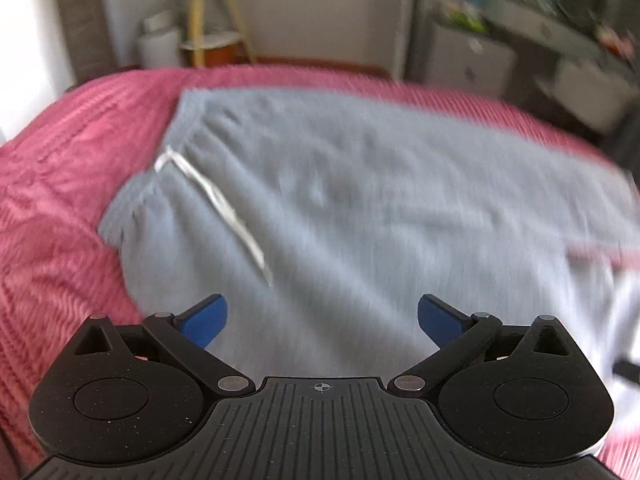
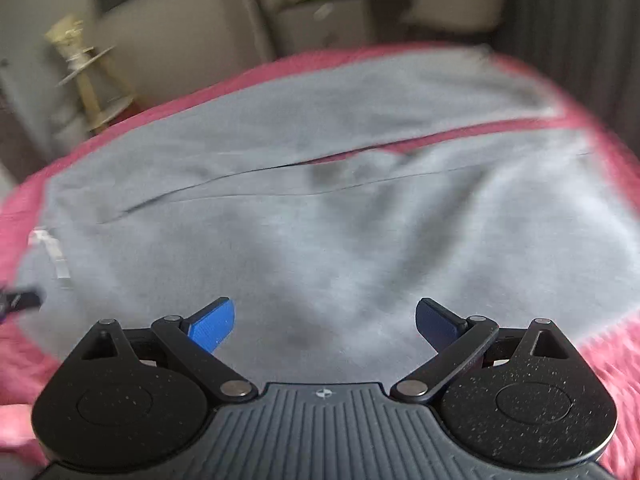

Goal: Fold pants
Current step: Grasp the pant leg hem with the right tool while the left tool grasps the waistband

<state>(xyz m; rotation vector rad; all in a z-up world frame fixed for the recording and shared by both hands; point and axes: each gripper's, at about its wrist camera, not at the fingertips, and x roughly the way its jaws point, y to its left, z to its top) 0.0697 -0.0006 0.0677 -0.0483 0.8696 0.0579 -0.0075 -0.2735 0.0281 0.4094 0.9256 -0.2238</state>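
Pants (image 1: 360, 200) lie lengthwise across the bed (image 1: 60, 200), waistband nearer my left hand-held gripper (image 1: 322, 320); my right hand-held gripper (image 2: 324, 322) faces the legs; both spread, empty.

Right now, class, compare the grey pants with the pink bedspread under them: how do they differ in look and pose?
1. The pants are grey; the bedspread is pink.
2. The pants look smooth, with a white drawstring; the bedspread is ribbed.
3. The pants lie spread on top, legs side by side; the bedspread lies beneath, showing around them and in the gap between the legs.
Shared: both are soft fabric, and neither open gripper, left or right, holds either.
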